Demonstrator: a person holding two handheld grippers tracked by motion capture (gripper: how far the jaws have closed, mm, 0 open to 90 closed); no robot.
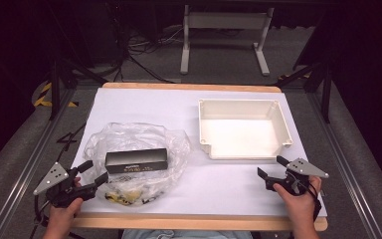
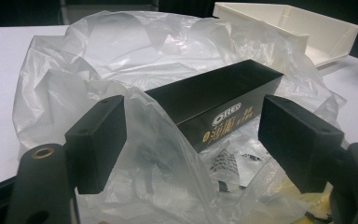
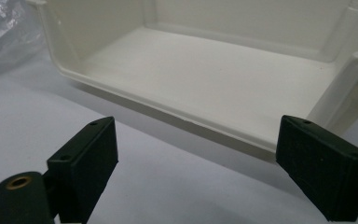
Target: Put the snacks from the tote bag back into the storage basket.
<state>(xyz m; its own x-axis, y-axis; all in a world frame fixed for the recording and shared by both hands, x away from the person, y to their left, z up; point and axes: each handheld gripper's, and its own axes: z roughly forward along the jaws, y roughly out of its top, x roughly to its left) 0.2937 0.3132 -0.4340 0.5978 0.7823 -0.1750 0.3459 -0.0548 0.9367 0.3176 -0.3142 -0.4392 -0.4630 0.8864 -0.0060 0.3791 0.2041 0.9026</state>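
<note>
The long black rectangular cardboard box (image 1: pixel 137 161) lies flat on the crumpled clear plastic bag (image 1: pixel 129 137), on the left half of the white-covered bench (image 1: pixel 229 184). In the left gripper view, a fold of the clear plastic bag (image 2: pixel 158 154) rises between the jaws in front of the long black rectangular cardboard box (image 2: pixel 219 95), which carries gold and white print on its near side. The left claw (image 1: pixel 93 172) sits just beside the bag's near-left edge with its 2 jaws spread wide; the pads press on nothing. The right claw (image 1: pixel 273 167) hovers near the front rim of the shallow cream plastic tray (image 1: pixel 241 149), jaws wide apart and holding nothing. The tray occupies the bench's right half, well apart from the box.
</note>
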